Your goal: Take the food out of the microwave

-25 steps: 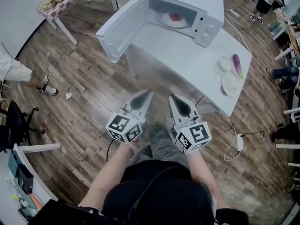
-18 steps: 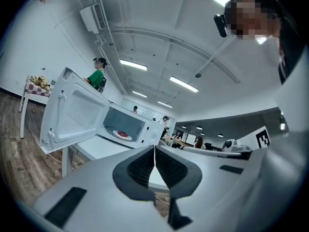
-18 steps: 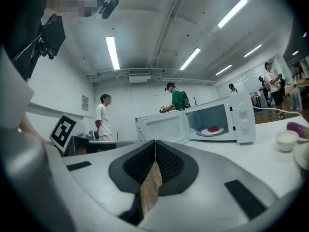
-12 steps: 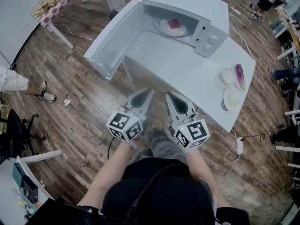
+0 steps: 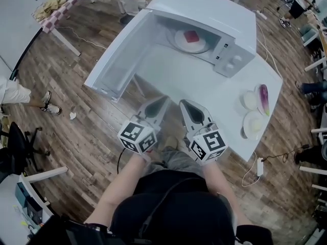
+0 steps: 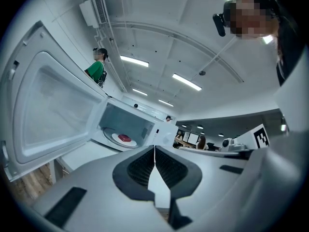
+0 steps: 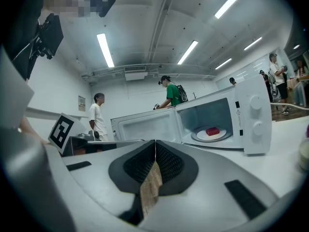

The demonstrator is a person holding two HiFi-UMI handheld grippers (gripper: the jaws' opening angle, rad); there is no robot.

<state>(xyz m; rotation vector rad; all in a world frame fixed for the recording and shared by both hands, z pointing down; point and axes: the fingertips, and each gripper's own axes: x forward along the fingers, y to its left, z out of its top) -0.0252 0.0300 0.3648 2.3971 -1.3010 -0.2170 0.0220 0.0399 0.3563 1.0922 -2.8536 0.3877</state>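
White table [image 5: 199, 83] fills the far centre, w/ the microwave [image 5: 209, 11] at its far end. Its door [image 5: 120, 55] hangs wide open to the left, so the cavity is clear to reach. Left gripper [image 5: 162, 102] and right gripper [image 5: 185, 106] sit side by side at the table's near edge, well short of the cavity. Both have jaws pressed together w/ nothing btwn them. On the table's near right are two small dishes [image 5: 254, 122] and an eggplant [image 5: 262, 93], not in the way.

Inside the microwave a pale round plate [image 5: 179, 41] lies flat on the cavity floor, w/ the food [image 5: 191, 35], a small red block, at its centre.

Handling, as a guess: plate looks stiff and smooth, prob. ceramic or glass, so slippery at the pads and breakable if dropped. Can't tell if it's a loose dish or the turntable itself. The block is small, light & loose on top, so it'll slide if the plate tilts.

Best hold: plate's near rim, one gripper each side, jaws opened first, kept level coming out. Alt: pinch the block across its sides. It may be soft, so squeeze gently.
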